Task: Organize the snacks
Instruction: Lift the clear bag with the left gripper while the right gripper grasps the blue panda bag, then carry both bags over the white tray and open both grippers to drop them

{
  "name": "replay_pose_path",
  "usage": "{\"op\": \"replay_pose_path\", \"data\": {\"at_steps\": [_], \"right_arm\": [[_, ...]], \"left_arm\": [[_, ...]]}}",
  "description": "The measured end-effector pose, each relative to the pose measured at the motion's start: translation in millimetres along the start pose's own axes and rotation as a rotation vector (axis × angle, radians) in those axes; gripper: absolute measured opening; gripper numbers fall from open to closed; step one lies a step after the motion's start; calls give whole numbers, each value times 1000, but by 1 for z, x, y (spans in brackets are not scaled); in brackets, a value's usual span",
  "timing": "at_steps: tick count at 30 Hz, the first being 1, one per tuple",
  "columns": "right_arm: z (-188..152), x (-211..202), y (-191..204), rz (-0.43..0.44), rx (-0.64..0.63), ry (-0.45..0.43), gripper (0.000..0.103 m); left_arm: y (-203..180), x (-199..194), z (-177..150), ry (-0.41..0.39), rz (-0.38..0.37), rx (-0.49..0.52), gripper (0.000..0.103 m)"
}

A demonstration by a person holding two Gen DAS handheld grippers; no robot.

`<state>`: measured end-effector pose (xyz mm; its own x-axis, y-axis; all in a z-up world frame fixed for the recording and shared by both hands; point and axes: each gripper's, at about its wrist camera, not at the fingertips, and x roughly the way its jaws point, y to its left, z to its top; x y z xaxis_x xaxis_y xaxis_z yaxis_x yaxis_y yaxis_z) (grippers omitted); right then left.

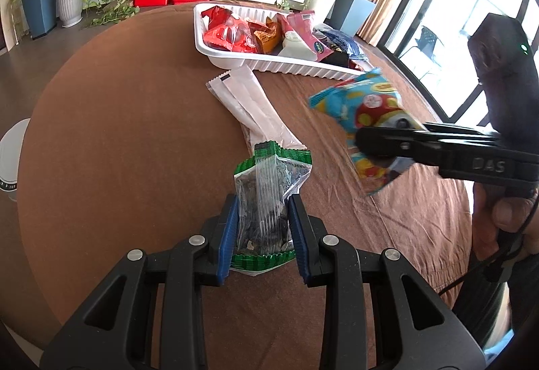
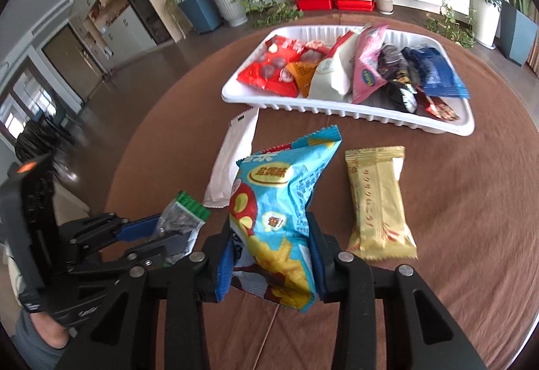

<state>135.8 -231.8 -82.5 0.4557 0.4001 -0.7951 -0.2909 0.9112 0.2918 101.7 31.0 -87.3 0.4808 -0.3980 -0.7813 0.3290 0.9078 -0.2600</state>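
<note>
My left gripper (image 1: 262, 228) is shut on a clear, green-edged packet of dark seeds (image 1: 269, 198) and holds it above the brown table. It also shows in the right wrist view (image 2: 158, 235) with the packet (image 2: 182, 221). My right gripper (image 2: 271, 247) is shut on a blue snack bag (image 2: 279, 211), lifted off the table; the left wrist view shows that gripper (image 1: 374, 141) and bag (image 1: 367, 120) at the right. The white ribbed tray (image 2: 343, 110) (image 1: 289, 65) holds several snack packets at the far side.
A white packet (image 2: 232, 157) (image 1: 249, 103) lies on the brown tablecloth (image 1: 118, 134) before the tray. A gold wafer packet (image 2: 380, 201) lies right of my right gripper. Plants, a low white cabinet and red boxes stand beyond the table.
</note>
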Motion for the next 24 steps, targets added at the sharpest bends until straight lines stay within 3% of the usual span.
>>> {"op": "replay_pose_path", "data": {"at_steps": [6, 12, 24], "right_arm": [[-5, -28, -20, 37, 81, -62, 40], [1, -54, -47, 17, 139, -123, 40], [60, -94, -96, -53, 203, -249, 40]], "left_arm": [[3, -10, 2, -24, -41, -34, 28], [6, -26, 21, -65, -50, -38, 28], [1, -45, 139, -181, -16, 45, 28]]}}
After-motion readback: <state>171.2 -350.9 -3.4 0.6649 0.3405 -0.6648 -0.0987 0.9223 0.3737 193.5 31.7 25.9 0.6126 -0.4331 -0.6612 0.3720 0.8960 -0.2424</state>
